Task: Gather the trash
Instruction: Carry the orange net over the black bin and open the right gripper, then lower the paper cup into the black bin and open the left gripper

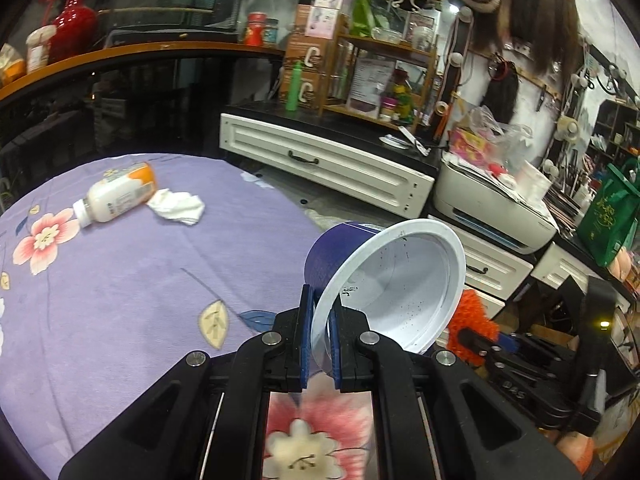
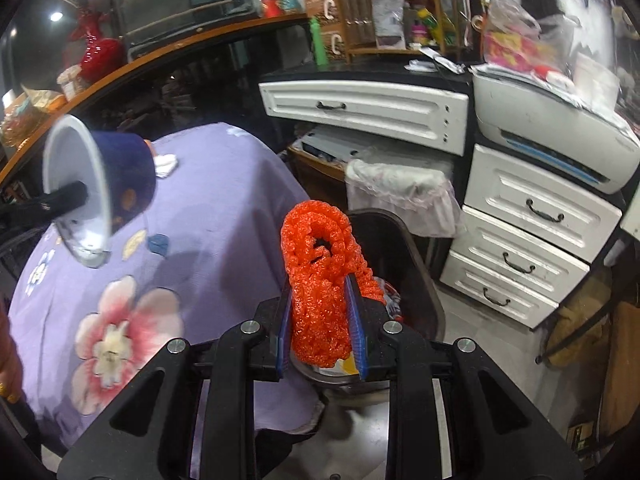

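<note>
Left wrist: left gripper (image 1: 320, 340) fingers clamped on tilted cup (image 1: 384, 280) rim; right gripper (image 2: 320, 320) clamped on orange foam net (image 2: 320, 272).

Left gripper (image 1: 320, 332): matte black plastic frame, angular linkage arms with triangular cut-outs, four round silver screws across the top, two ribbed blue finger pads (image 1: 306, 336).

Right gripper (image 2: 320, 316): same black frame, four silver screws, ribbed blue pads (image 2: 357, 332).

Lower left of the right wrist view: a strip of bare skin (image 2: 9, 354).
</note>
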### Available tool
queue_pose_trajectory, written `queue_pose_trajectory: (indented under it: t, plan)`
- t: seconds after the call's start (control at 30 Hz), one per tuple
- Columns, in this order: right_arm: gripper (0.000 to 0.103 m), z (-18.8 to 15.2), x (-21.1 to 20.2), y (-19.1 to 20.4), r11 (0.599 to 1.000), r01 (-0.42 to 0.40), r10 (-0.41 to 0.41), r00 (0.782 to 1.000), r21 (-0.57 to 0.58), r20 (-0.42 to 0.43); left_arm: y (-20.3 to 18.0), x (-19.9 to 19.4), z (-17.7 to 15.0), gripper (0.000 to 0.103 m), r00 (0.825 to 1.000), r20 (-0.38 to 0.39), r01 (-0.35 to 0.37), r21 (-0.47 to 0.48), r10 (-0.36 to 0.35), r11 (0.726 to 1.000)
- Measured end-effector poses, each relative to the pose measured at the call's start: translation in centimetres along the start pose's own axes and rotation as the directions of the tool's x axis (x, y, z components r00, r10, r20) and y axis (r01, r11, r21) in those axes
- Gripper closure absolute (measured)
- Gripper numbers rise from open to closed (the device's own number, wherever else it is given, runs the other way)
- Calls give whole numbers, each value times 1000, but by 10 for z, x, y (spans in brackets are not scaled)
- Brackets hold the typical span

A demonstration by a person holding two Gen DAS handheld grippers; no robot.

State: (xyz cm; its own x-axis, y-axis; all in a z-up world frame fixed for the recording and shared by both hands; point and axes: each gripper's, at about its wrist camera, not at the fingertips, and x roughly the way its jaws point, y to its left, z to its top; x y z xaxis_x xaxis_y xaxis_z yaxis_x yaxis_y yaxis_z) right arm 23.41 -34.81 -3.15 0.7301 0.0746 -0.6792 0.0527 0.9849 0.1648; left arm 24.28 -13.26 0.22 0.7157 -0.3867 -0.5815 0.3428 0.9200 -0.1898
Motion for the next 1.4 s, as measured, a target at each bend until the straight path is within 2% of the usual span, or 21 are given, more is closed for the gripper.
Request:
queue_pose_trajectory:
  t: [0.33,0.4,0.47,0.53,0.73,1.07,1.4]
  plan:
    - [75,-10,61,-24,999,20,-15,996,47,-88,-24,15,1,95,999,-26,24,30,-24,999]
    - [69,-11,72,-26,999,26,-21,995,45,-99,-29,18,2,95,999,-30,28,37,-27,999]
    - [43,-11,82,-27,998,49,-44,993,40,-109,-32,20,3,95,999,-33,29,44,-28,999]
    - [36,-12,90,-30,997,68,-64,993,42,-104,-37,24,3,95,999,-39,33,54,-31,998]
    - [35,-17,87,-37,997,65,-60,992,50,-111,-49,36,1,95,997,-64,47,78,-42,996]
    - [34,-22,50,-48,992,116,-113,991,51,-70,-75,56,-2,95,992,-106,79,125,-66,989]
    - [33,-37,2,-85,974,173,-169,985,145,-40,-98,92,-8,95,976,-195,126,158,-94,979]
